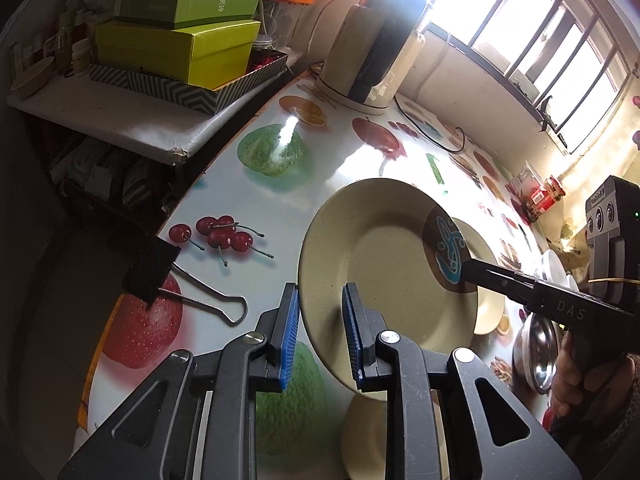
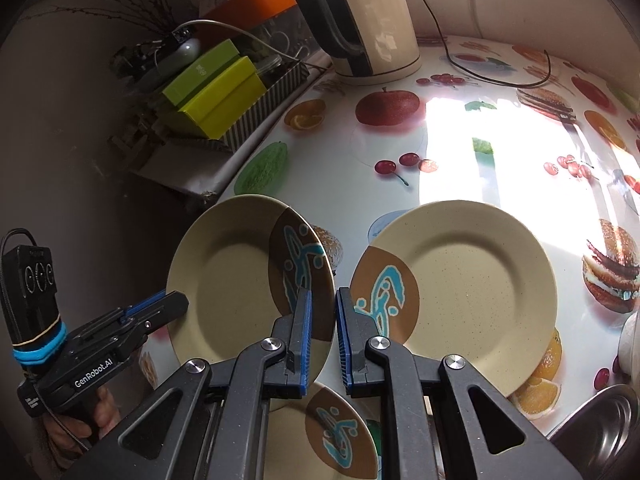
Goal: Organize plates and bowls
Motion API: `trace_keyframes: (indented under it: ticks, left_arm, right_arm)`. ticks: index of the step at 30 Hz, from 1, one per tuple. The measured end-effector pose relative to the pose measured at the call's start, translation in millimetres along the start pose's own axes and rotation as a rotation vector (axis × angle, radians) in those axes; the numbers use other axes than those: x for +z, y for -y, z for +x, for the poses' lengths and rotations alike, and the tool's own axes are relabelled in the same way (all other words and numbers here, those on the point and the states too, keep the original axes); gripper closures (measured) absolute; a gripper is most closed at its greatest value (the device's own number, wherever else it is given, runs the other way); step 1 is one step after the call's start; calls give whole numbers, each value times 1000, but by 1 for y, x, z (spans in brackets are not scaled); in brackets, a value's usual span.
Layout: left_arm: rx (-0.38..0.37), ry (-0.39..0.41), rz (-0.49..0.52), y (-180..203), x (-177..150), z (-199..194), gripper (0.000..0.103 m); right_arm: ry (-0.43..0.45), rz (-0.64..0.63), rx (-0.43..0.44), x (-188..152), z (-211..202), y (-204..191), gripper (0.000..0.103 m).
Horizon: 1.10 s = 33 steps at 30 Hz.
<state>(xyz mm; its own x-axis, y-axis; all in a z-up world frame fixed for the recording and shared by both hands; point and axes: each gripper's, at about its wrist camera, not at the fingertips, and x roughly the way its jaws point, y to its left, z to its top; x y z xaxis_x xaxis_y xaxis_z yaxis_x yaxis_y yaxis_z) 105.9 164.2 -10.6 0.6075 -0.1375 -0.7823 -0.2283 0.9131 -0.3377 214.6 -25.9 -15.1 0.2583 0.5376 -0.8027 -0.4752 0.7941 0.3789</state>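
Both grippers hold one beige plate with a brown and blue patch, lifted and tilted above the fruit-print table. My left gripper is shut on its near rim. My right gripper comes in from the right, clamped on the patterned rim. In the right wrist view, the right gripper pinches that plate at its right edge, and the left gripper grips the left edge. A second matching plate lies flat on the table. A third plate lies under the grippers.
A steel bowl and a white bowl sit at the right edge. An electric kettle with its cord stands at the back. Green boxes are stacked on a side shelf. A binder clip grips the tablecloth's left edge.
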Motion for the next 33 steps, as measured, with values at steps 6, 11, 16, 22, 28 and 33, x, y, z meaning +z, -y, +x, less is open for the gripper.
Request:
trace_keyframes:
  ticks: [6, 11, 16, 22, 28, 33]
  left_arm:
    - [8, -3, 25, 9, -15, -6, 80]
    - [-9, -21, 29, 12, -29, -8, 80]
    - [-22, -37, 28, 16, -42, -9, 80]
    - [-28, -57, 37, 20, -59, -9, 80]
    - [-39, -77, 33, 21, -69, -8, 80]
    - [-38, -90, 45, 24, -75, -8, 80]
  right_arm:
    - [0, 13, -2, -19, -11, 0, 90]
    - [-6, 34, -2, -37, -16, 5, 90]
    - [-14, 37, -17, -55, -24, 5, 90]
    - [-19, 45, -27, -73, -33, 6, 90]
    - [-23, 58, -38, -87, -38, 8, 90]
    - [-28, 74, -44, -93, -39, 10, 90]
